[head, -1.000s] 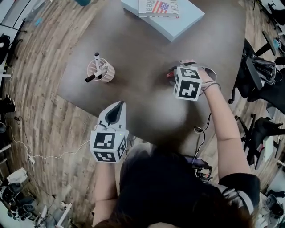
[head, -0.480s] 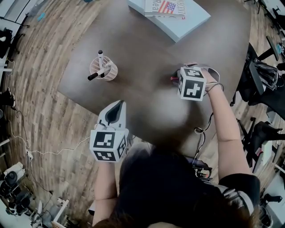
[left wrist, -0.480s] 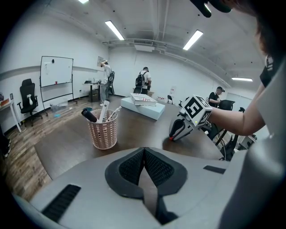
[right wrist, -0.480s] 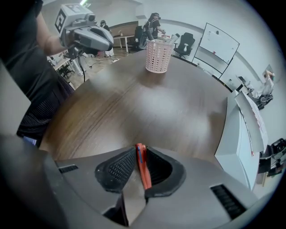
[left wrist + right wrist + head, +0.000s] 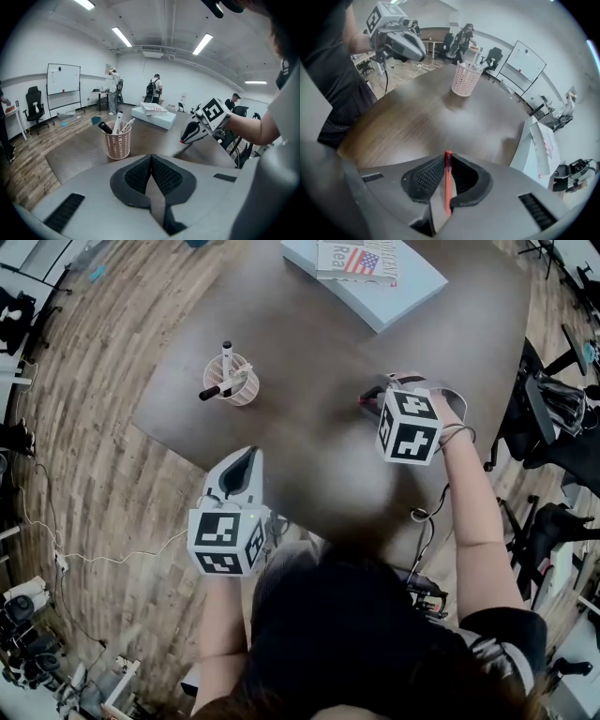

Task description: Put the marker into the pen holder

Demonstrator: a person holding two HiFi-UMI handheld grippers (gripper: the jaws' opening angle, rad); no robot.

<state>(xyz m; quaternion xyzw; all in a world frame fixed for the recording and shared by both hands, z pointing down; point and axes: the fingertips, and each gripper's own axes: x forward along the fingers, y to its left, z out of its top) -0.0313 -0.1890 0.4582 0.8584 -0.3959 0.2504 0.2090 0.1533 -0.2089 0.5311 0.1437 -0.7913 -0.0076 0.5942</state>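
A pink mesh pen holder (image 5: 232, 382) with a few pens in it stands on the dark wooden table (image 5: 309, 352), at its left part. To the right of it my right gripper (image 5: 371, 400) points steeply down over the table. Its jaws have just been closing and now pinch a thin red marker (image 5: 448, 180), which stands upright between the pads. The holder (image 5: 465, 79) lies well ahead of that gripper. My left gripper (image 5: 246, 458) hovers at the table's near edge, shut and empty, with its pads meeting (image 5: 151, 164). From there the holder (image 5: 117, 145) sits ahead on the left.
A light blue box (image 5: 375, 282) with a book on top lies at the table's far side. Office chairs (image 5: 553, 418) stand to the right of the table. Cables run over the wooden floor (image 5: 84, 446) at the left. People stand far across the room (image 5: 154, 89).
The right gripper's jaws have closed on the red marker and it has lifted a little off the table. The left gripper has stayed in place.
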